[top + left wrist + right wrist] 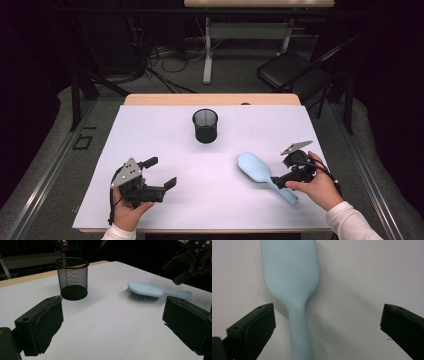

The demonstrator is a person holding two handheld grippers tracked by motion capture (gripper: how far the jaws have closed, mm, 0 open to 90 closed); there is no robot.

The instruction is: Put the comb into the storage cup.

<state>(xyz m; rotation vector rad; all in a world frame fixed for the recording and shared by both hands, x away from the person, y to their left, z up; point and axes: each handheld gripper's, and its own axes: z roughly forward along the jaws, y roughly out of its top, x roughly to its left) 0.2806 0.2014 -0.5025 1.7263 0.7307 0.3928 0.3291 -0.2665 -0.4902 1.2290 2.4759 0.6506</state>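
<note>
A light blue hairbrush [256, 169] lies bristles down on the white table cover [150, 130], right of centre, its handle pointing toward the person. My right gripper [283, 170] is open and hovers low over that handle. In the right gripper view the hairbrush [292, 272] runs up between the jaws of the right gripper [327, 312], nearer the left jaw, and neither jaw touches it. My left gripper [161, 172] is open and empty at the front left. The left gripper [112, 305] faces the hairbrush [145, 288] and a black mesh cup [72, 277].
The black mesh cup [205, 126] stands upright at the middle back of the table. Beyond the table are a black chair [292, 70], cables on the floor and another table's legs [207, 50]. The right gripper [190, 260] hangs above the brush handle's end.
</note>
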